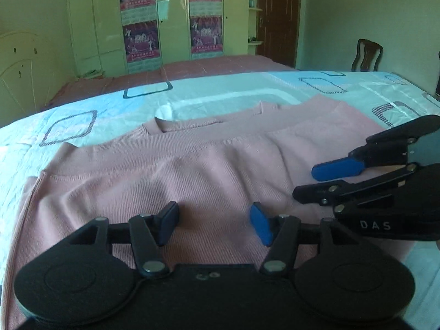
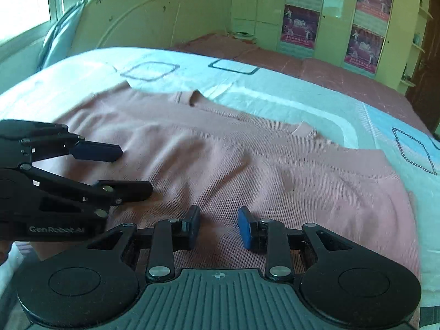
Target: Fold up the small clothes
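A pink ribbed top [image 1: 192, 170] lies spread on the bed, its neckline toward the far side and a fold line running across its middle. My left gripper [image 1: 214, 224] hovers over the near part of the cloth, jaws open, nothing between the blue pads. From the right, my right gripper [image 1: 321, 183] reaches in over the top's right side. In the right wrist view the pink top [image 2: 275, 170] fills the middle. There my right gripper [image 2: 220, 228] stands open with a narrow gap over the fabric, and my left gripper [image 2: 123, 169] sits at the left.
The top rests on a light blue sheet [image 1: 220, 93] printed with squares, and a reddish cover [image 1: 192, 68] lies beyond it. A wardrobe with posters [image 1: 170, 19], a dark door [image 1: 277, 13] and a wooden chair [image 1: 367, 55] stand behind. A headboard [image 2: 137, 19] and window [image 2: 24, 5] are at the left.
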The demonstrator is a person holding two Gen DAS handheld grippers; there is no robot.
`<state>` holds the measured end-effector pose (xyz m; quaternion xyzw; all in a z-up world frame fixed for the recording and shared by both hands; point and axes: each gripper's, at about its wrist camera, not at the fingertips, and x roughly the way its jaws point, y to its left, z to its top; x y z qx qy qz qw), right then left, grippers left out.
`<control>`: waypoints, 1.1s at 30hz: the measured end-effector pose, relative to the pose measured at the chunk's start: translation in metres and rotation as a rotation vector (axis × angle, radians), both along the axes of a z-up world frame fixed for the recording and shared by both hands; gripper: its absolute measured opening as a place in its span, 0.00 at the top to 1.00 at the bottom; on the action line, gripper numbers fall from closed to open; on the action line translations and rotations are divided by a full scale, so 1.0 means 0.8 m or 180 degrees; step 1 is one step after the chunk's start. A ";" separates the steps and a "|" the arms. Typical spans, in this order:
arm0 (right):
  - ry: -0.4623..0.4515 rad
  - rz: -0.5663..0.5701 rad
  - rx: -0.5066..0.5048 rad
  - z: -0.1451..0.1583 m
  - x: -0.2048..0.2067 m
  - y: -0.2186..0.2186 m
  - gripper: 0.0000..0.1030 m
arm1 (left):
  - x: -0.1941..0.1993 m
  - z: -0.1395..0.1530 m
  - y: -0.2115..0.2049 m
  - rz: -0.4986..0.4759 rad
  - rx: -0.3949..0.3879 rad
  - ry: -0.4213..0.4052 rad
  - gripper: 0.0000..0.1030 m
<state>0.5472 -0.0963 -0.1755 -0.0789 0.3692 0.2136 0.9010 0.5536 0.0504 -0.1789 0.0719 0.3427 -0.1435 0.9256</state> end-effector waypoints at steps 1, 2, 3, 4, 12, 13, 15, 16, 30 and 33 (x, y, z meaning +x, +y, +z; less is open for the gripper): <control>0.0032 -0.0030 0.0026 0.001 0.000 -0.002 0.71 | 0.000 0.001 0.004 0.0028 -0.0038 0.0031 0.43; 0.0059 -0.0037 0.0020 0.003 0.000 -0.003 0.71 | 0.001 0.004 0.006 0.0040 -0.0054 0.0056 0.43; 0.0066 -0.0021 -0.0017 0.005 0.000 -0.003 0.71 | -0.001 0.005 0.009 0.0043 -0.0058 0.0073 0.43; 0.0064 0.0007 -0.0068 0.006 0.000 -0.002 0.71 | -0.002 0.006 0.010 0.0043 -0.0031 0.0075 0.43; 0.0053 -0.0430 -0.0016 0.017 0.002 -0.063 0.71 | -0.018 0.015 0.048 0.0184 0.0075 0.0068 0.41; 0.0105 -0.0461 -0.0041 0.015 0.004 -0.075 0.71 | -0.018 0.016 0.054 0.0222 0.0090 0.0069 0.40; 0.0155 -0.0525 -0.0097 0.011 0.007 -0.098 0.71 | -0.018 0.016 0.065 0.0279 0.0129 0.0072 0.40; 0.0173 -0.0569 -0.0130 0.010 0.007 -0.109 0.71 | -0.018 0.016 0.072 0.0306 0.0122 0.0077 0.40; -0.0190 -0.0881 0.0394 0.050 -0.074 -0.138 0.71 | -0.064 0.045 0.097 0.0591 -0.0154 -0.0134 0.37; -0.0094 -0.0501 0.0408 0.046 -0.085 -0.077 0.71 | -0.071 0.038 0.050 0.0361 -0.0118 -0.0049 0.37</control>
